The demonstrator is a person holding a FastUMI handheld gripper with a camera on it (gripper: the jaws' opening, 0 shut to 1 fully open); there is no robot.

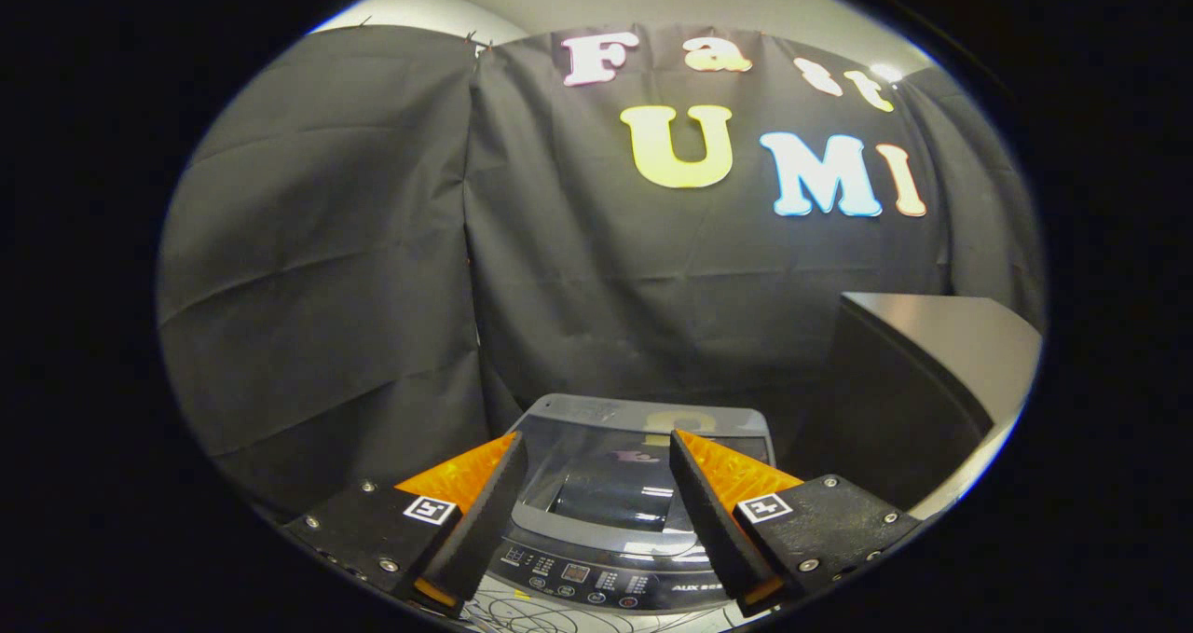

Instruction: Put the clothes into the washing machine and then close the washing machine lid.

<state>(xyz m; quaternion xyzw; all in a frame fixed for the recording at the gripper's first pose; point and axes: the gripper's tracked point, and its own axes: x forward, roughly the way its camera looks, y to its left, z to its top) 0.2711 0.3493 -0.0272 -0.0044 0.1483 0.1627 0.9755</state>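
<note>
Your gripper (596, 447) hangs with its fingers apart, nothing between them but air. Look through that gap and you have the washing machine (634, 502) just below and ahead at twelve o'clock, its glass lid (610, 470) lying flat and shut (reflections glint on it). The control panel (596, 579) sits nearest you, at six o'clock between the fingers. A dark box (918, 391) stands at two o'clock, beside the machine.
</note>
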